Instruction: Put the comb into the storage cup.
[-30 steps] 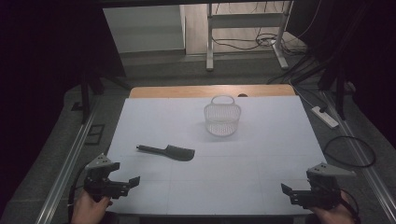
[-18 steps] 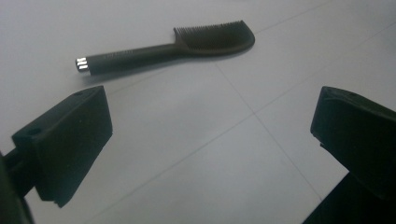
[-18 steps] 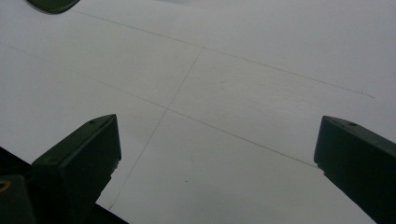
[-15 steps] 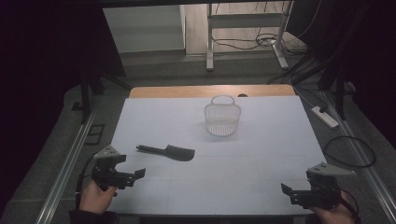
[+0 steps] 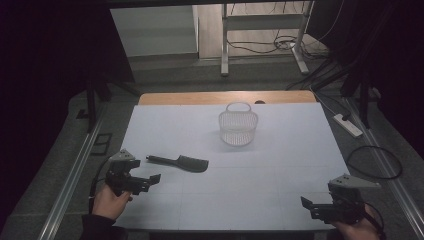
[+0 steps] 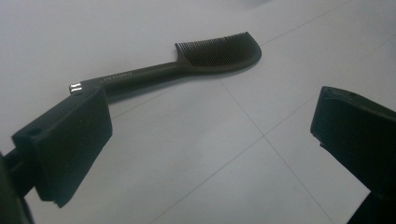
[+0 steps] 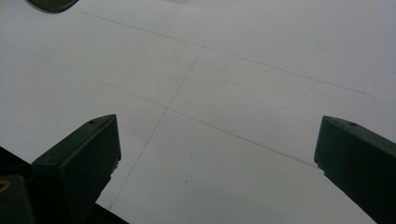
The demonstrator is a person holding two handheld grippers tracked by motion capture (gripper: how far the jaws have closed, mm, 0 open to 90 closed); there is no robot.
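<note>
nearest the person, at the near left corner of the white, faintly gridded table (image 5: 280,150), the left hand-held gripper (image 5: 148,180) hovers with its jaws spread wide and nothing between them; the left gripper view shows both black jaws standing apart over bare table. just beyond its tips lies the black plastic comb with a long thin handle and a curved toothed head (image 5: 180,162), flat on the table and touching neither jaw. the comb's long axis runs nearly across the table, left to right: the small silvery handle end (image 6: 75,87) is the part closest to the left hand-held gripper, appearing just above its left jaw in the left gripper view, while the toothed head (image 6: 219,49) points away toward the table's middle, teeth facing the far side. so the comb lies ahead of and slightly to the right of this hand-held gripper, near it, and the coming grasp likely turns on closing across the slim handle, square to that axis. the right hand-held gripper (image 5: 312,206) sits at the near right corner, also released and empty, well apart from the comb, so the left one is clearly the nearer. farther off, past the comb and toward the table's far edge, stands a translucent white mesh basket with a loop handle (image 5: 238,127), upright and apart from everything else.
</note>
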